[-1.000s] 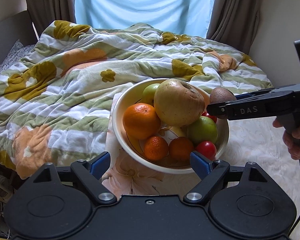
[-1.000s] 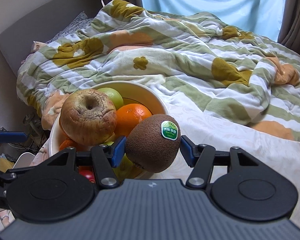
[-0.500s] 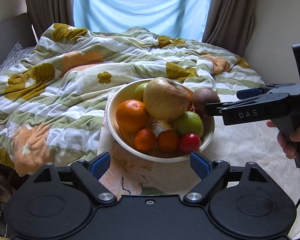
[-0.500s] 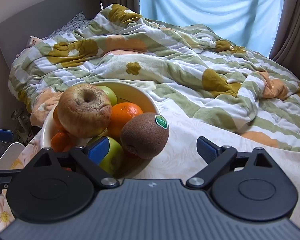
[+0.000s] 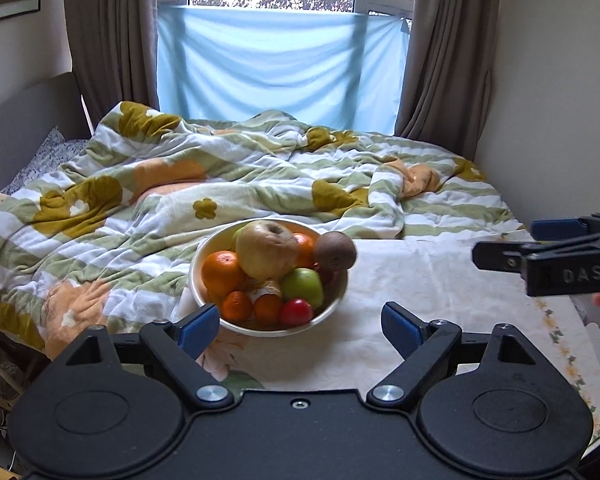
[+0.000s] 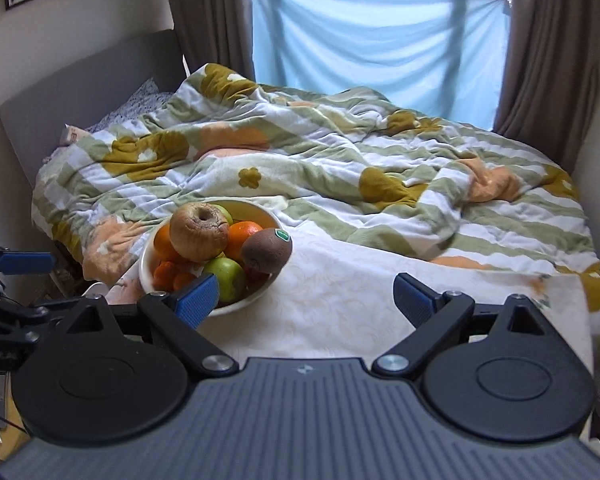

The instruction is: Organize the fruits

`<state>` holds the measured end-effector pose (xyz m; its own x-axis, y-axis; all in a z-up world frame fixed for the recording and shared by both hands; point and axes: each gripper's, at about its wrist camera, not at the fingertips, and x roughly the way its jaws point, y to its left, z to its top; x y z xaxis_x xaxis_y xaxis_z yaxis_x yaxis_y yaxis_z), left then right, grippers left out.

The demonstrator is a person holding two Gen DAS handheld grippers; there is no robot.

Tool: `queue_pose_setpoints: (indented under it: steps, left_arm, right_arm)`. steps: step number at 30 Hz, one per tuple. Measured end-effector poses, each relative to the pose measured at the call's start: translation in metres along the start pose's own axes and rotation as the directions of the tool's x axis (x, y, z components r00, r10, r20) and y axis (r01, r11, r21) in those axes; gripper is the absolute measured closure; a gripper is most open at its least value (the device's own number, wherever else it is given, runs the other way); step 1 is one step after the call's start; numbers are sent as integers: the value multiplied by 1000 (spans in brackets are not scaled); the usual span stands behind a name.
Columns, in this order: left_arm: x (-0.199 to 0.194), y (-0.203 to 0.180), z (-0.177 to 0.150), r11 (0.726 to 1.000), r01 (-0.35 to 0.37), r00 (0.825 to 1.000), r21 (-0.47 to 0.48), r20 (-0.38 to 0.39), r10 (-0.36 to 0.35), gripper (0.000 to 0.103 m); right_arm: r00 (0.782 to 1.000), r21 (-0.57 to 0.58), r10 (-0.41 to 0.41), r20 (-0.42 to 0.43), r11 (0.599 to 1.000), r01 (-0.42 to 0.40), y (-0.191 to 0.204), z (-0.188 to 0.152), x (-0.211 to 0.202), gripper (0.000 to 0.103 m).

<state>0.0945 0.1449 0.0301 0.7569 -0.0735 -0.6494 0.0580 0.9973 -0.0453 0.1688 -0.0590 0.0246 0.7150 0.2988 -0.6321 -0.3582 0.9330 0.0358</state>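
Both sets of jaws apart and empty: right gripper (image 6: 304, 294) and left gripper (image 5: 300, 322), well back from the bowl (image 5: 204, 252). Kiwi (image 6: 266, 250) perched at the rim on piled fruit; likely to roll onto the tablecloth (image 6: 340, 300) if nudged.

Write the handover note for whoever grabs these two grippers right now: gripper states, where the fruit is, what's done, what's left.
Left gripper: open, empty, hanging short of the bowl.
Right gripper: open, empty, off to the bowl's right side, clear of it.
Fruit: all of it is in the bowl on the cloth-covered table by the bed. The kiwi sits high at the right rim, leaning on an orange and the big wrinkled apple; a green apple, small oranges and a red fruit lie at the front.
Done: kiwi is in the bowl.
Left: no loose fruit in view. The kiwi looks perched, so check it before moving the bowl.
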Motion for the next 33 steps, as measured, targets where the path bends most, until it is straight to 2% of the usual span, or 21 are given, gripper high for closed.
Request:
queue_pose_setpoints:
  steps: [7, 13, 19, 26, 33]
  left_arm:
    - [-37, -31, -9, 1000, -1, 1000, 20, 17, 1, 0]
    - [-57, -51, -20, 1000, -15, 999, 27, 29, 14, 0]
    - [-64, -70, -33, 999, -20, 1000, 45, 22, 19, 0]
    - [-68, -80, -40, 998, -24, 1000, 56, 20, 23, 0]
    - [-71, -87, -44, 998, -25, 1000, 65, 12, 24, 0]
  right_arm:
    - [995, 52, -95, 7, 994, 95, -15, -28, -77, 0]
    - [982, 137, -187, -28, 972, 189, -32, -57, -119, 0]
    - [964, 161, -262, -49, 950, 267, -43, -82, -137, 0]
    - [960, 198, -269, -81, 939, 280, -51, -101, -146, 0]
    - [958, 197, -273, -89, 938, 286, -53, -105, -149, 0]
